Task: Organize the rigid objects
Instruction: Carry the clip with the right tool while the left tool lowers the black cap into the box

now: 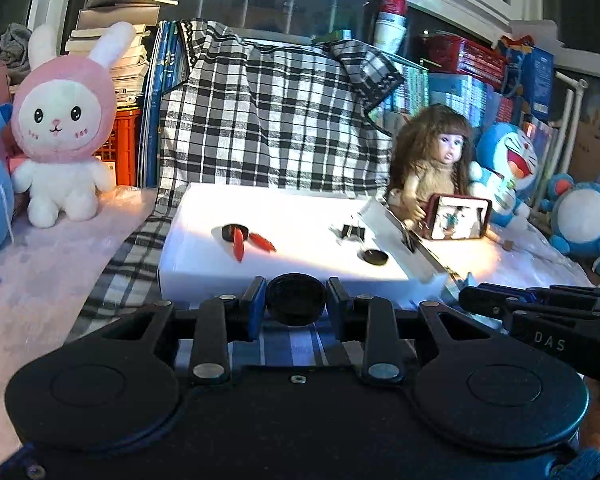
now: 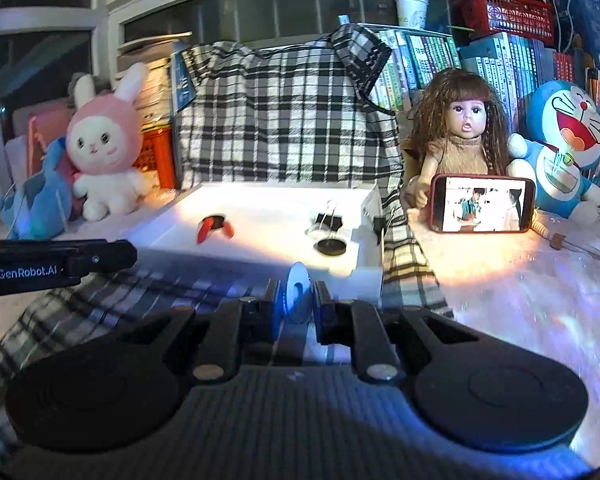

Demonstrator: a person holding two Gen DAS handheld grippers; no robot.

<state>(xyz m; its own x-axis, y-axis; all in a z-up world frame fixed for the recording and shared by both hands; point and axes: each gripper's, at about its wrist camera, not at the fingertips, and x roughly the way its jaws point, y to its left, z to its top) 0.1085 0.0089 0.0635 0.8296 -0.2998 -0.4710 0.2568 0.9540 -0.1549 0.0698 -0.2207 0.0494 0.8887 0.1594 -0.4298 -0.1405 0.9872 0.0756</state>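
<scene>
My left gripper [image 1: 296, 300] is shut on a black round cap [image 1: 296, 298], held just in front of the white tray [image 1: 260, 276]. My right gripper [image 2: 298, 300] is shut on a white disc [image 2: 298, 292] held on edge, also in front of the tray [image 2: 260, 258]. In the tray lie a black cap with red clips [image 1: 244, 240], a black binder clip [image 1: 351, 232] and a black disc [image 1: 375, 257]. They also show in the right wrist view: red clips [image 2: 214, 228], binder clip [image 2: 327, 220], black disc [image 2: 331, 246].
A checked cloth [image 1: 268, 120] drapes behind and under the tray. A pink rabbit plush [image 1: 64, 128] stands left. A doll [image 2: 463, 132] with a phone [image 2: 481, 204] and a blue cat plush [image 2: 559, 148] stand right. Books fill the back.
</scene>
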